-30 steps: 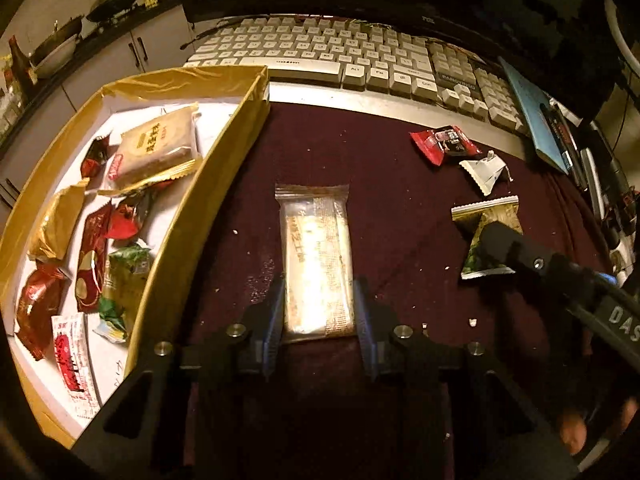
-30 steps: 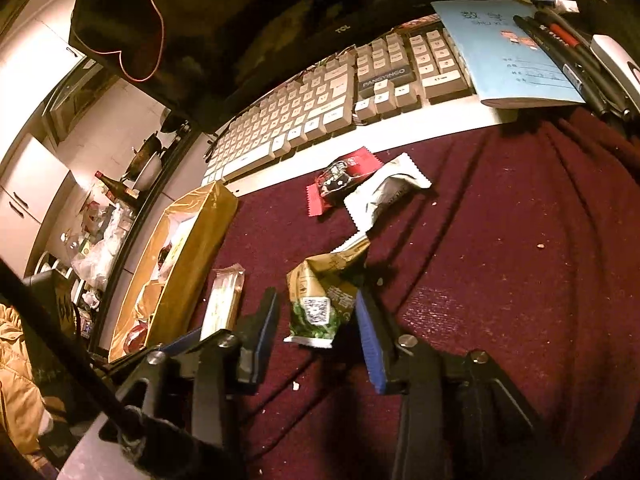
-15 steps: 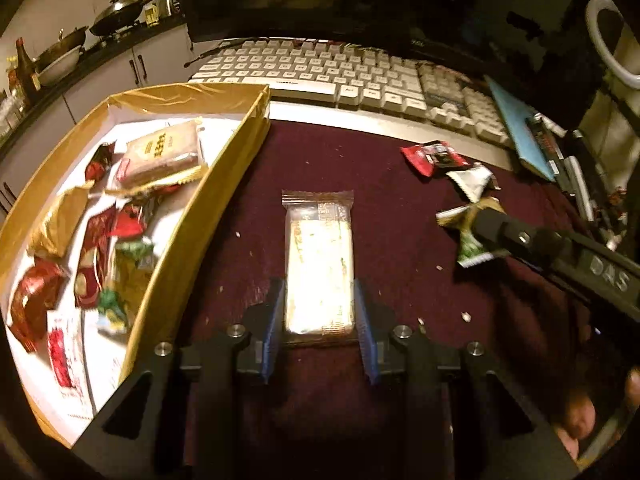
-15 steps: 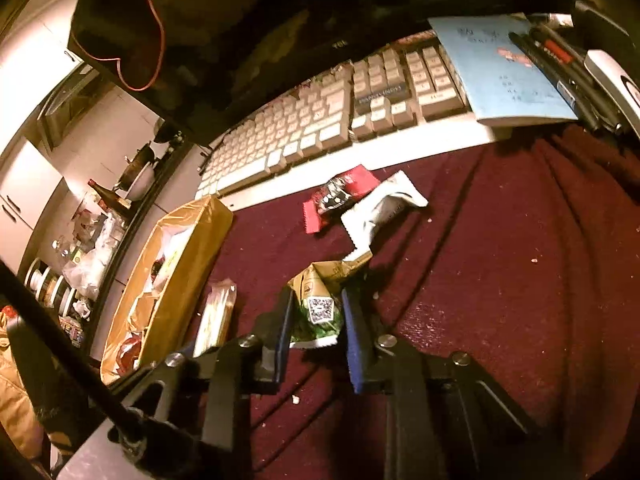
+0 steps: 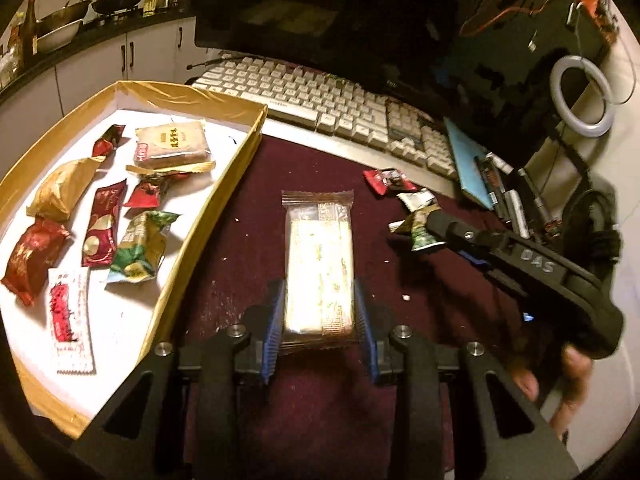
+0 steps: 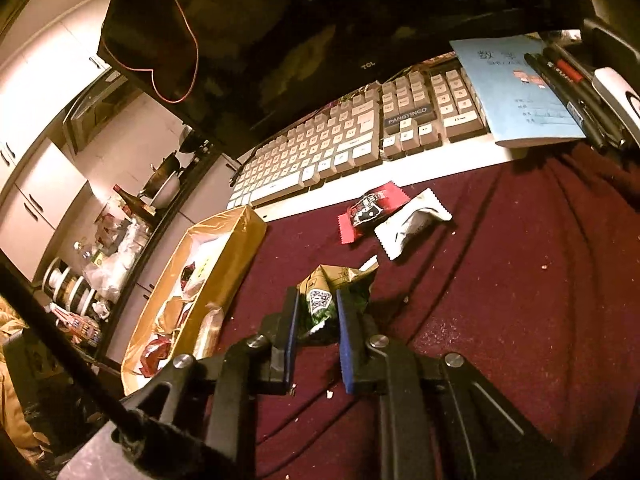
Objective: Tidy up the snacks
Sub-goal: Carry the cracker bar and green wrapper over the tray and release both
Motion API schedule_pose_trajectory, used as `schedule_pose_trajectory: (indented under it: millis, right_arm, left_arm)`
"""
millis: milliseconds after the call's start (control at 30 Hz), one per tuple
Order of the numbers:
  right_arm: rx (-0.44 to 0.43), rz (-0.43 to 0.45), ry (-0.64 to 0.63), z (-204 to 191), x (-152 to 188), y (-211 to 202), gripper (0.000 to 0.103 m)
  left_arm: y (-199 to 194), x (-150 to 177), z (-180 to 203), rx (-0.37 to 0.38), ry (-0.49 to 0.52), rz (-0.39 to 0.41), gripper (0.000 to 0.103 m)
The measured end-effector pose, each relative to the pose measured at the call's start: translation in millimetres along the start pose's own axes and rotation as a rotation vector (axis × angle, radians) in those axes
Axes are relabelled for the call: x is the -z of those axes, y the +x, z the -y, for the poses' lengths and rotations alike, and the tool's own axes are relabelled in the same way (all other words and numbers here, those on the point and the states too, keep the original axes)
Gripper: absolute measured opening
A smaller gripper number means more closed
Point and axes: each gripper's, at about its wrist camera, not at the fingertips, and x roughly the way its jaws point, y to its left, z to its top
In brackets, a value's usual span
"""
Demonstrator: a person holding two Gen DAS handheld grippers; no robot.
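On the maroon cloth point(image 5: 248, 240) beside the gold box point(image 5: 208, 216), the left gripper point(image 5: 320, 320) clamps the clear cracker pack point(image 5: 319, 264); only its view shows the box's contents. Nearer the keyboard point(image 6: 344, 148), the right gripper point(image 6: 318, 312) is closing on the green snack packet point(image 6: 320, 300).

The left hand-held gripper point(image 5: 319, 322) clamps a clear-wrapped biscuit pack point(image 5: 319, 264) above the maroon cloth point(image 5: 248, 248), right of the gold box point(image 5: 224, 184).

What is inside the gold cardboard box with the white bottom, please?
The gold cardboard box holds several wrapped snacks: a beige biscuit pack, red packets, a green packet. Its near wall hides part of the floor.
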Motion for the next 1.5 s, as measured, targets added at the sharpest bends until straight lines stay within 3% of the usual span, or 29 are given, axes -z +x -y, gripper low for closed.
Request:
schedule_pose_trajectory:
  millis: [433,567,700,933,1167,1267,1500]
  right_arm:
    - [-0.05,0.019,0.004,-7.1,6.7,-14.3,0.015]
    - [-0.099,0.022,-0.061,-35.6,11.2,-17.8,0.015]
    - [-0.168,-0.001,-0.133,-73.8,13.9,-5.0,0.015]
    - [-0.244,-0.096,-0.219,-134.9,16.3,52.8,0.016]
    - [-0.259,-0.188,-0.255,-183.4,10.2,111.8,0.016]
    - [-0.23,-0.213,-0.299,-199.2,12.5,134.0,0.016]
    - [-0.154,-0.282,-0.368,-204.3,30.6,164.6,0.016]
  left_arm:
    - [-32.5,1.3,-13.2,0.067,-0.056,0.048,0.035]
    - [-48.9,2.8,-33.1,0.073,-0.1,0.067,0.035]
    - [-68.2,-2.4,-64.0,0.026,-0.153,0.124,0.035]
    - [-83.5,-15.3,-131.8,-0.086,-0.27,0.165,0.035]
    - [-69.4,-47.5,-187.8,-0.159,-0.302,0.136,0.035]
    - [-51.2,-68.5,-197.3,-0.178,-0.266,0.104,0.035]
    - [1.3,-113.2,-196.4,-0.226,-0.115,-0.06,0.035]
